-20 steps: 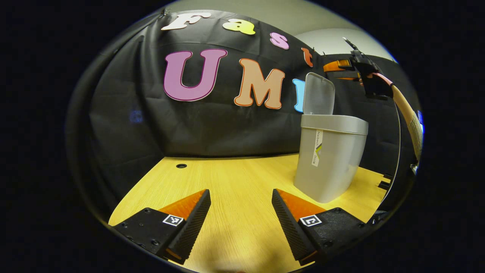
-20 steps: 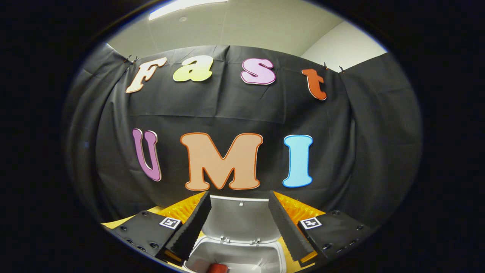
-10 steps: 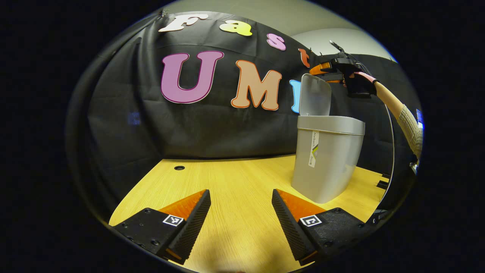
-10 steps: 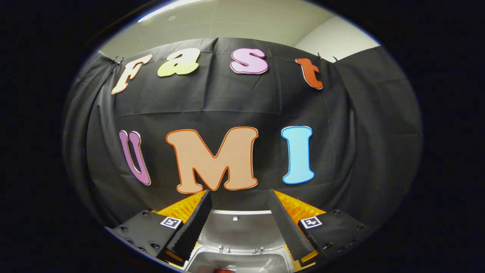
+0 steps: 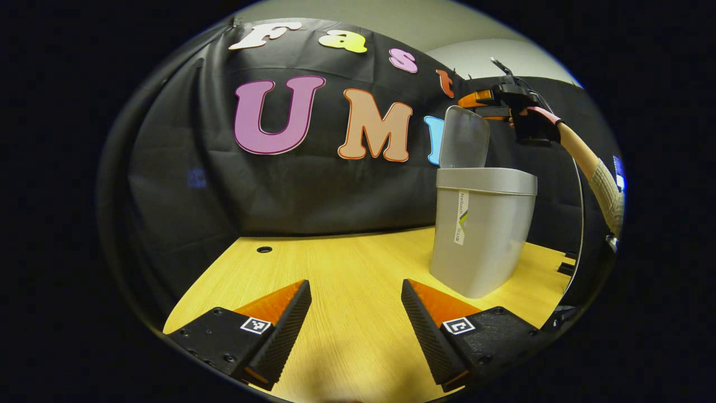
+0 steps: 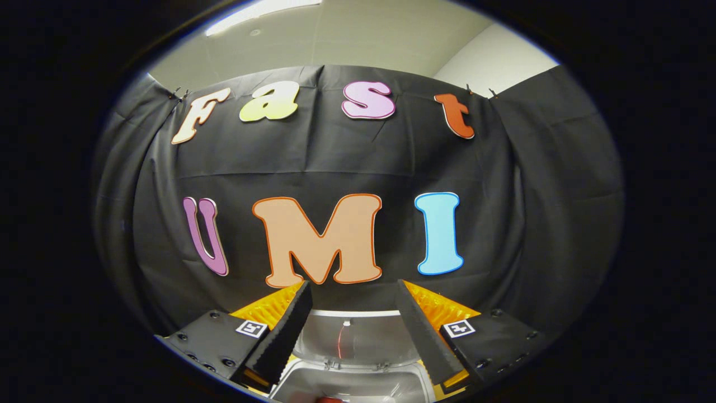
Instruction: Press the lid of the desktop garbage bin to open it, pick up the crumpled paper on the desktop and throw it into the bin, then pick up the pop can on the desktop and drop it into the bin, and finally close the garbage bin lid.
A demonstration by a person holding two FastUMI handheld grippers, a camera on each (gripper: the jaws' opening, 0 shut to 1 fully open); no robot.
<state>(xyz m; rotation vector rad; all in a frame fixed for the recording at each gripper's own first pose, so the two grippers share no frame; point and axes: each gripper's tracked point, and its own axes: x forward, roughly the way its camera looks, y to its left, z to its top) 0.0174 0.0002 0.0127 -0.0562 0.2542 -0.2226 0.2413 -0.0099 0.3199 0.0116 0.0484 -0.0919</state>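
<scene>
The grey desktop bin [image 5: 481,235] stands on the wooden table [image 5: 335,263] to the right of my left gripper [image 5: 355,324], which hovers open and empty low over the table. The bin's lid [image 5: 463,137] stands up, open. My right gripper [image 5: 475,108], held by a gloved hand [image 5: 531,126], is level with the lid's top edge, behind it. In the right gripper view my right gripper [image 6: 352,330] is open and empty, with the raised lid [image 6: 352,338] between its fingers and the bin's opening [image 6: 347,386] below. A red bit of the pop can [image 6: 327,399] shows inside.
The black cloth wall closes the back and both sides of the table. A small round hole [image 5: 264,249] sits in the tabletop at the far left. The person's sleeve [image 5: 607,196] comes in from the right, behind the bin.
The right gripper has moved left, from behind the bin to the lid's top edge. The lid now stands a little more upright. The left gripper has barely moved.
</scene>
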